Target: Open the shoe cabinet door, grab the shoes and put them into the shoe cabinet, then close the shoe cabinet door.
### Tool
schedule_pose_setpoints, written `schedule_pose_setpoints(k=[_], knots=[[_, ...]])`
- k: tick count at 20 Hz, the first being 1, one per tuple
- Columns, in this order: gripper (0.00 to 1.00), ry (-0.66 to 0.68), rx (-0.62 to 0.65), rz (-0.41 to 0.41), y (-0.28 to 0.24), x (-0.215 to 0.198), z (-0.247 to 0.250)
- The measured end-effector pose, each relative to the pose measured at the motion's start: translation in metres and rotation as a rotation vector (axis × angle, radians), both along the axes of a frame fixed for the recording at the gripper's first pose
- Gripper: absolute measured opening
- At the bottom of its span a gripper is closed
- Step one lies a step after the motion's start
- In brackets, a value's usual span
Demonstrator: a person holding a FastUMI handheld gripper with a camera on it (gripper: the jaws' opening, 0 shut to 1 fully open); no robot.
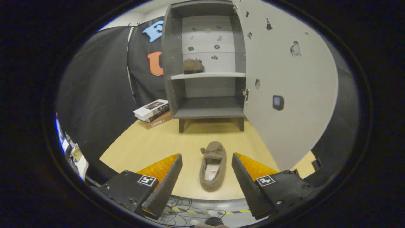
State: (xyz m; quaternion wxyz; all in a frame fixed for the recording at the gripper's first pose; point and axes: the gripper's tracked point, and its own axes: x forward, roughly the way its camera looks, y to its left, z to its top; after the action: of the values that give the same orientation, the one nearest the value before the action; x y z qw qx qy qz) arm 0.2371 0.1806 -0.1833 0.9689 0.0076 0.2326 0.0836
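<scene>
The two-finger gripper is held released, fingers spread wide with nothing pinched between them. A brown fuzzy slipper with a small bow is seen lying on the light wooden tabletop, placed in the gap between the two fingers — neither finger is touching it. Its toe is pointed toward the cabinet, its heel toward the gripper, and a pale insert is visible inside its opening. Beyond the slipper, the grey two-shelf shoe cabinet is stood on short legs at the far side of the table. Its pale grey door is swung fully open to the right, with small stickers scattered over its inner face. A second brown slipper is already set on the upper white shelf, toward the left side; the lower shelf is left bare. A short stack of books is placed on the table just left of the cabinet's base. Below the table edge — cables and a yellow-black striped floor marking are visible.
</scene>
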Motion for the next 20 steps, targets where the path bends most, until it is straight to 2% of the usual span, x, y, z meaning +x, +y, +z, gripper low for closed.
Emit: schedule_pose_setpoints(k=[10, 14, 17, 20], knots=[[0.99, 0.228, -0.017, 0.017, 0.01, -0.003, -0.045], [0.99, 0.265, -0.017, 0.018, 0.011, 0.004, -0.05], [0.97, 0.304, -0.001, 0.055, 0.015, 0.003, -0.053], [0.91, 0.316, -0.011, 0.054, 0.01, 0.006, -0.054]])
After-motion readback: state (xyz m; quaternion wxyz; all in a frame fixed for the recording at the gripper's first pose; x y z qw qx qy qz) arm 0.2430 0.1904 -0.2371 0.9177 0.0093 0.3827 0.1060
